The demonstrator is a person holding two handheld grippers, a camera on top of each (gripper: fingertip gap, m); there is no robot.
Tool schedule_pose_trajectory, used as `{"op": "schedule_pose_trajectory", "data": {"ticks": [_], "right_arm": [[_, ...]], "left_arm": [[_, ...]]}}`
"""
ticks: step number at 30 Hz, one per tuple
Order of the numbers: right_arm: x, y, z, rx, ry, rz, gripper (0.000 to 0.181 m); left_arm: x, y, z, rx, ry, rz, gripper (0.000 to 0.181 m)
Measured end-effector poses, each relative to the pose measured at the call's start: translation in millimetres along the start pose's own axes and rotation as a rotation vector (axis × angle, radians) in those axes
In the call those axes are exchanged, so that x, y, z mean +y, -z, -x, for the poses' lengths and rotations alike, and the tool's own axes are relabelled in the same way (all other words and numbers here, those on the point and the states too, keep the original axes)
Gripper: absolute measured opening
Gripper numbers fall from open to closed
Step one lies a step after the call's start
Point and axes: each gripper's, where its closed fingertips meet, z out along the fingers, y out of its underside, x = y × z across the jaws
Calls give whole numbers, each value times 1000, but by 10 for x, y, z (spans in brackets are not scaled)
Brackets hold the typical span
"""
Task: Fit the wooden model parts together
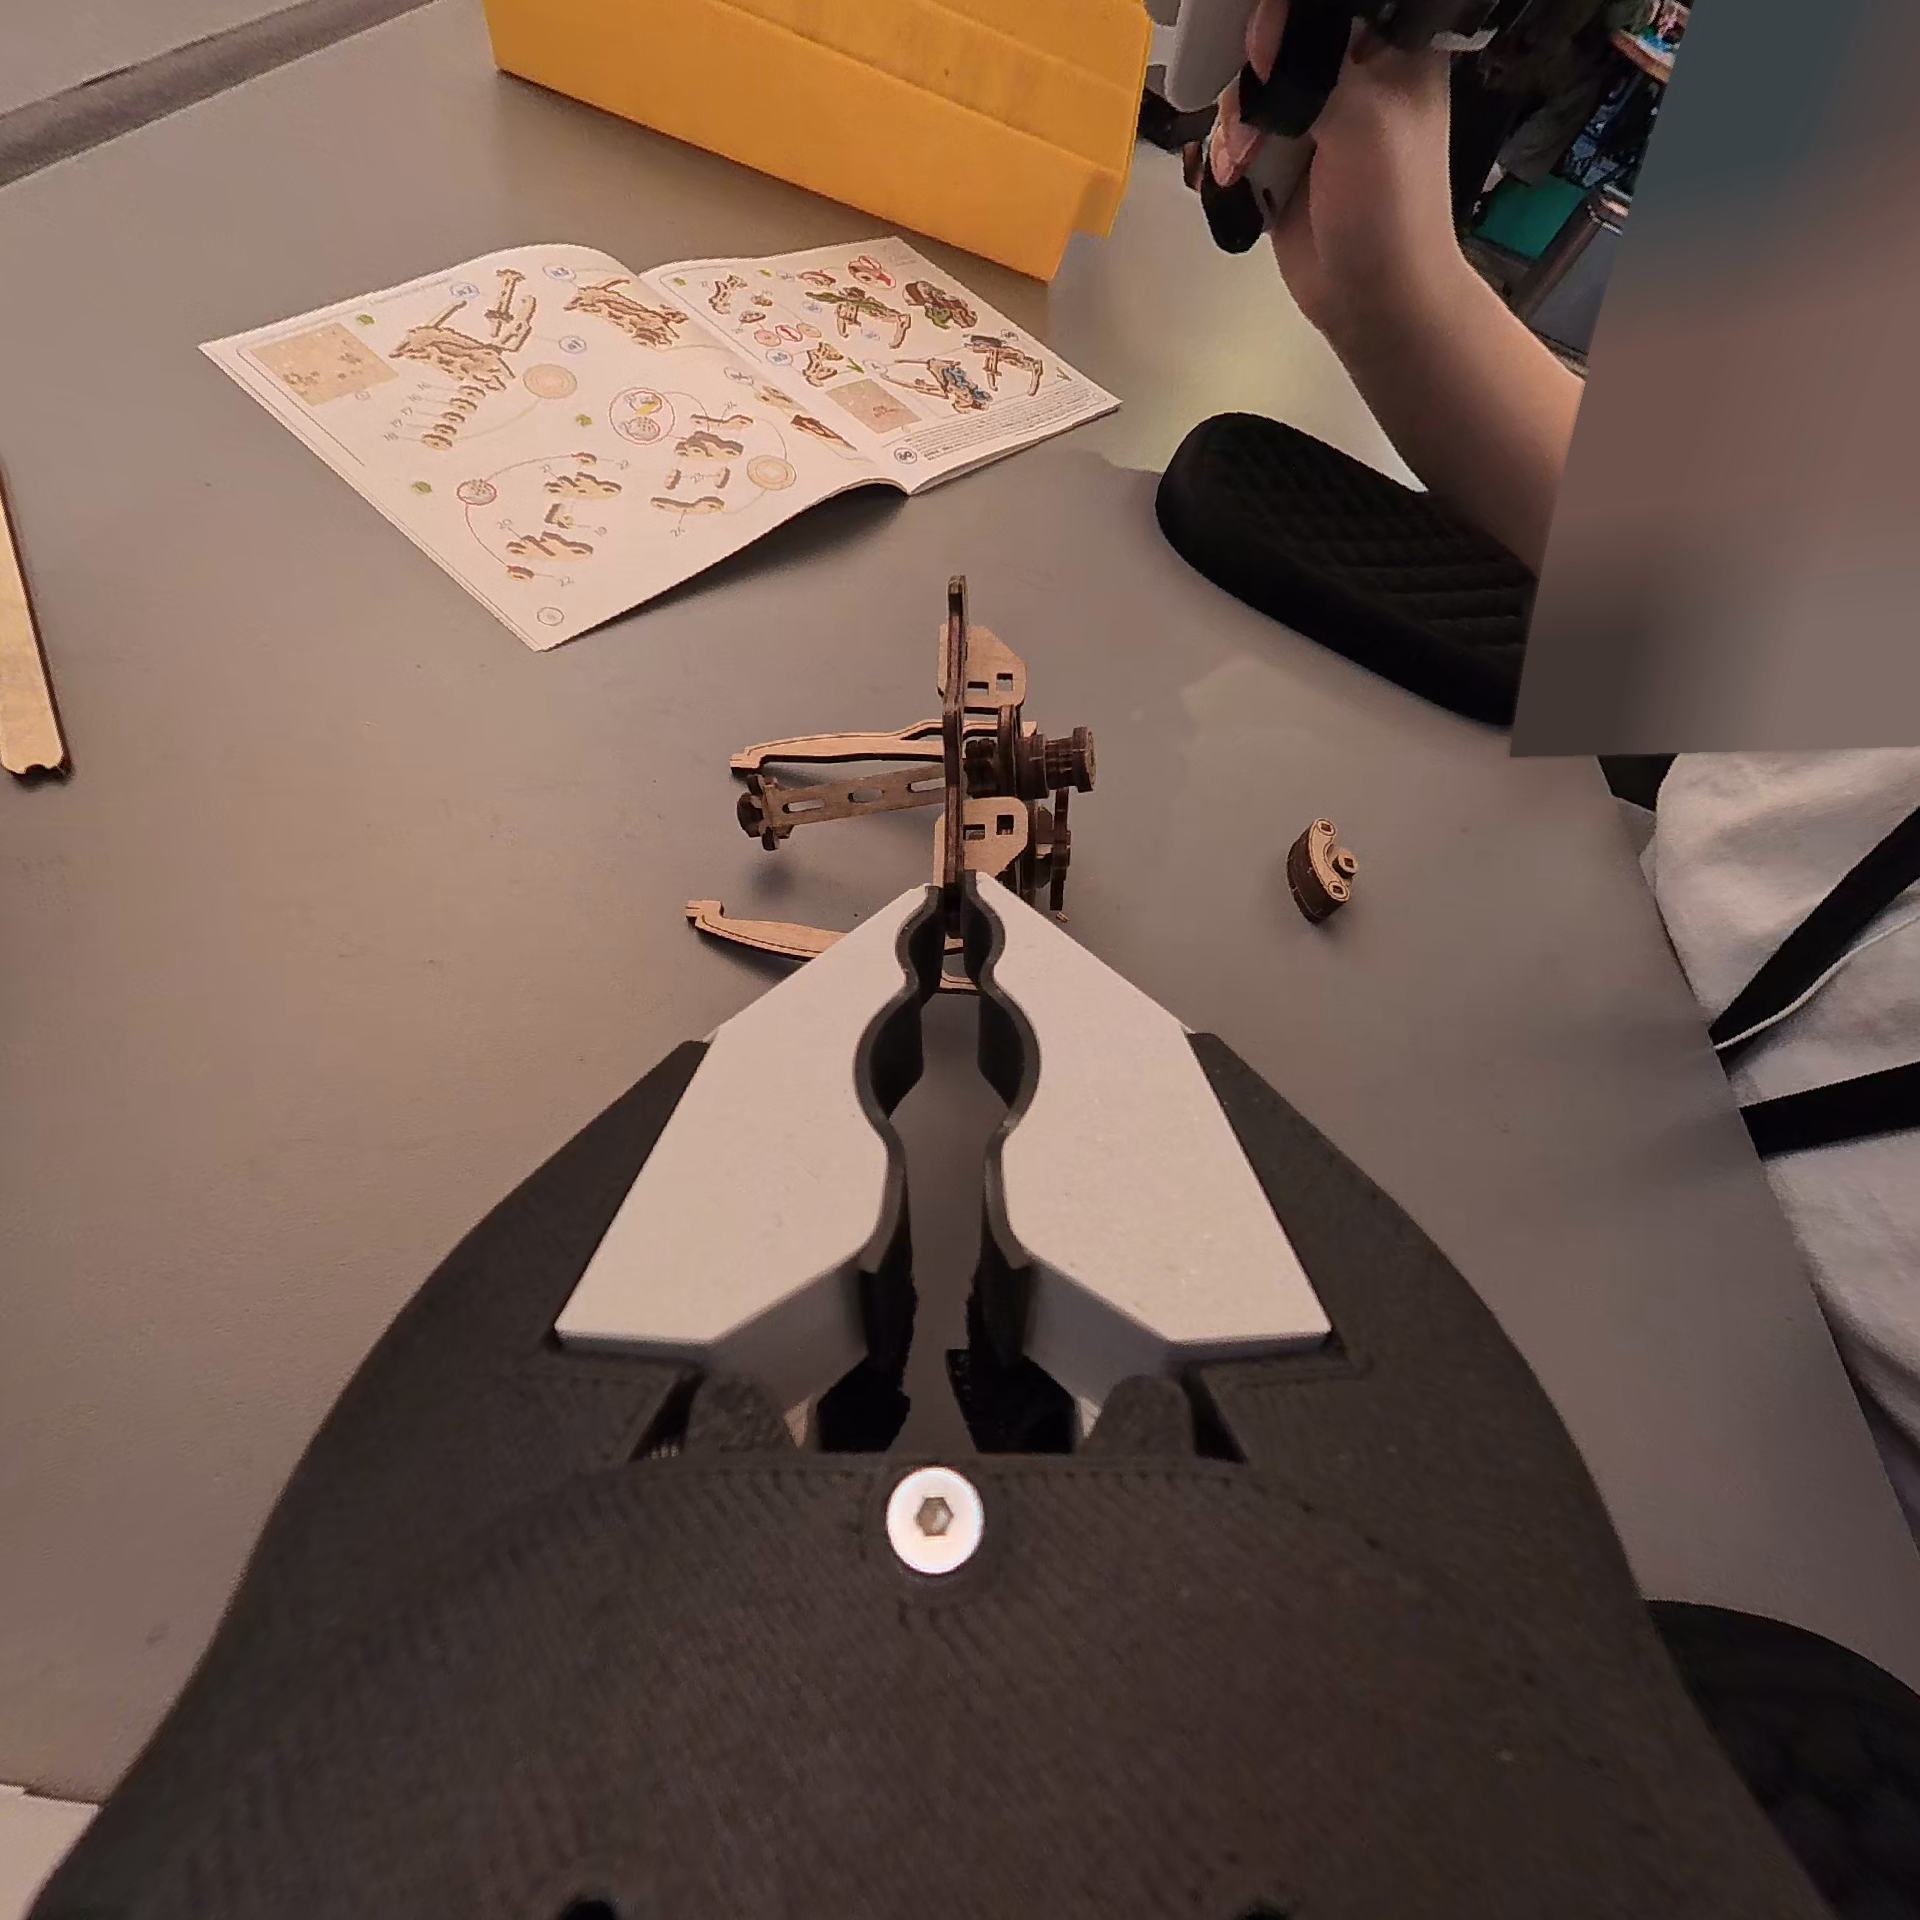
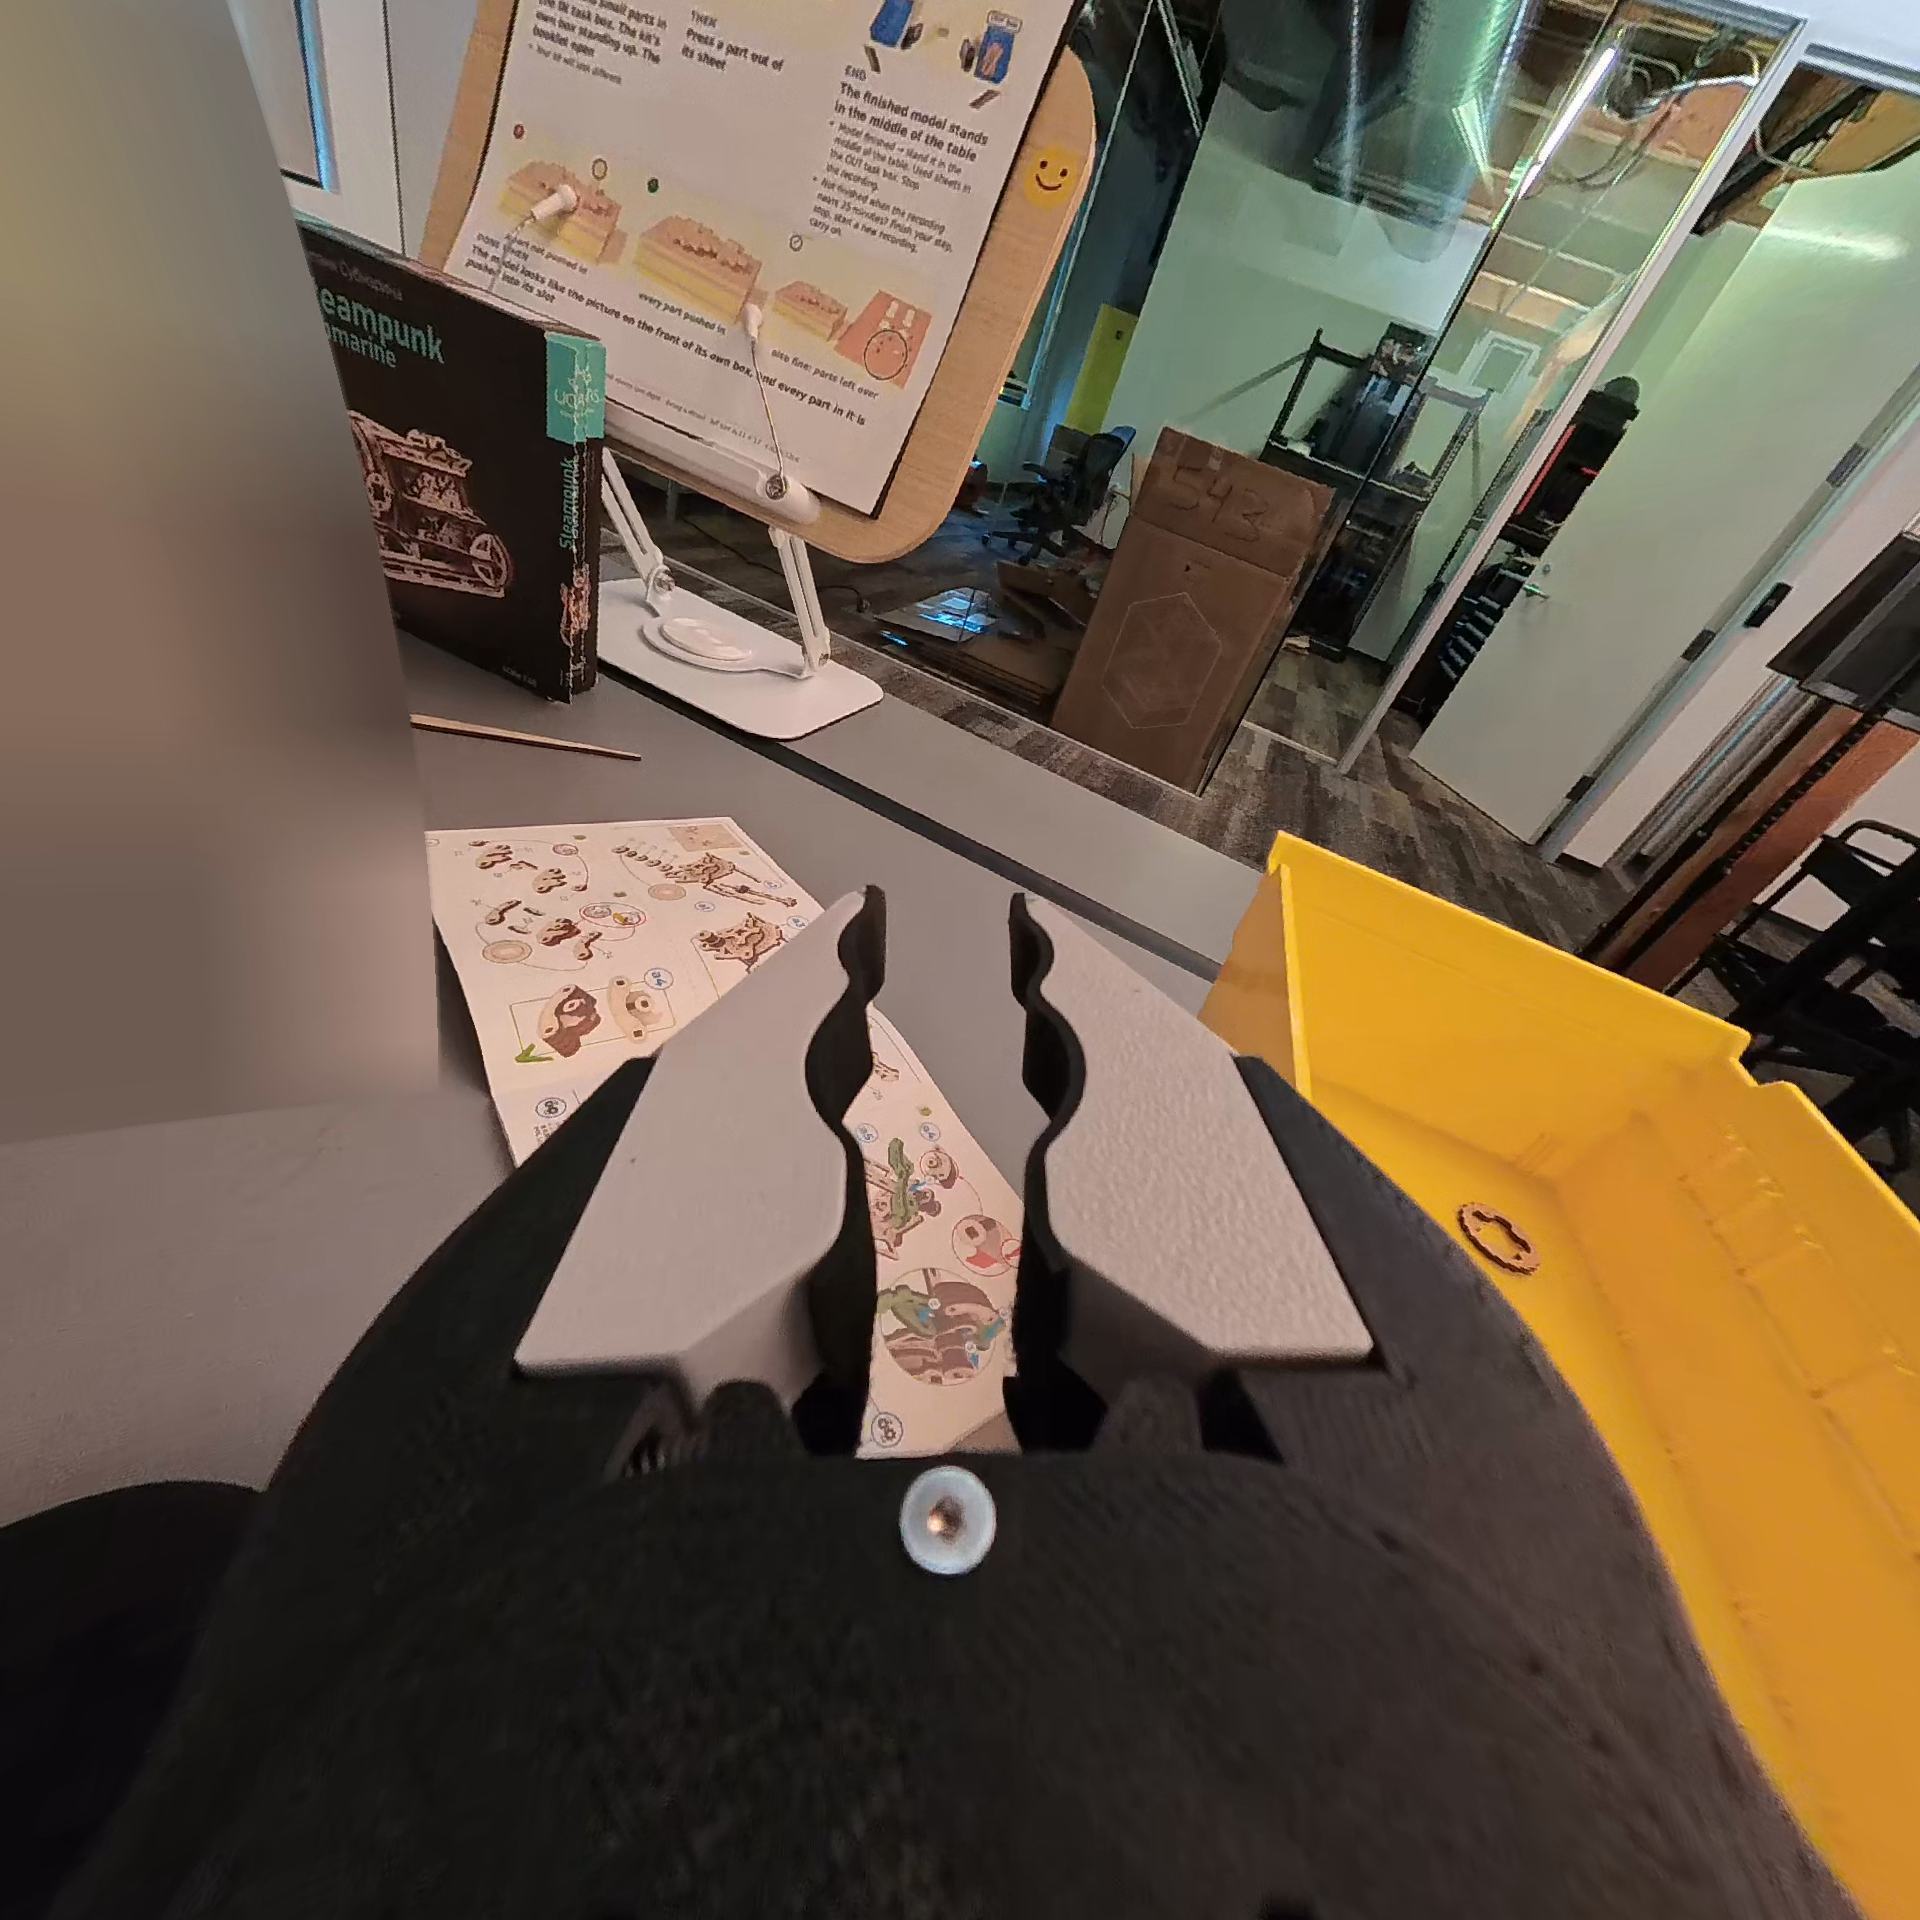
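Observation:
In the left wrist view my left gripper (image 1: pixel 954 894) is shut on the thin upright plate of the wooden model assembly (image 1: pixel 977 769), which stands on the grey table (image 1: pixel 312 935). The assembly has curved arms reaching left and a stack of gears on its right. A small curved wooden part (image 1: pixel 1322 869) lies on the table to its right. In the right wrist view my right gripper (image 2: pixel 945 914) is open and empty, held above the open instruction booklet (image 2: pixel 582 935). A small wooden ring part (image 2: pixel 1496 1250) lies in the yellow bin (image 2: pixel 1558 1091).
The booklet (image 1: pixel 644 416) lies open behind the assembly, the yellow bin (image 1: pixel 831 104) beyond it. A black armrest pad (image 1: pixel 1340 551) carries a person's forearm at the right. A wooden sheet edge (image 1: pixel 26 665) is at far left. A dark kit box (image 2: pixel 468 488), a document stand (image 2: pixel 748 623) and a wooden stick (image 2: pixel 520 738) stand at the back.

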Motion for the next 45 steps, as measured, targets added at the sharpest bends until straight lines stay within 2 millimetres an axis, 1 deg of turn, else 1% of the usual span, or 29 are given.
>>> {"op": "schedule_pose_trajectory", "data": {"ticks": [7, 10, 12, 16, 19, 25, 37, 45], "right_arm": [[-53, 49, -51, 23, 5, 2, 22], [-63, 106, -145, 60, 36, 33, 22], [-111, 162, -205, 86, 50, 25, 22], [-183, 220, -239, 87, 23, -4, 21], [-181, 213, -218, 72, 3, -5, 21], [-181, 189, -150, 56, 20, 4, 21], [-156, 152, -93, 29, 33, 10, 21], [-41, 50, 10, -8, 71, 36, 22]], "left_arm": [[1, -2, 0, -2, -1, 3, 0], [3, 0, 0, 0, 2, 5, 0], [3, -1, 0, 0, 2, 5, 0], [1, -4, -1, -1, 1, 7, 0], [2, -4, -1, -3, 0, 8, 0], [2, -4, -1, -4, -2, 9, 0], [5, -1, -1, -10, -1, 17, 0], [3, -6, -8, -30, -12, 36, 0]]}}
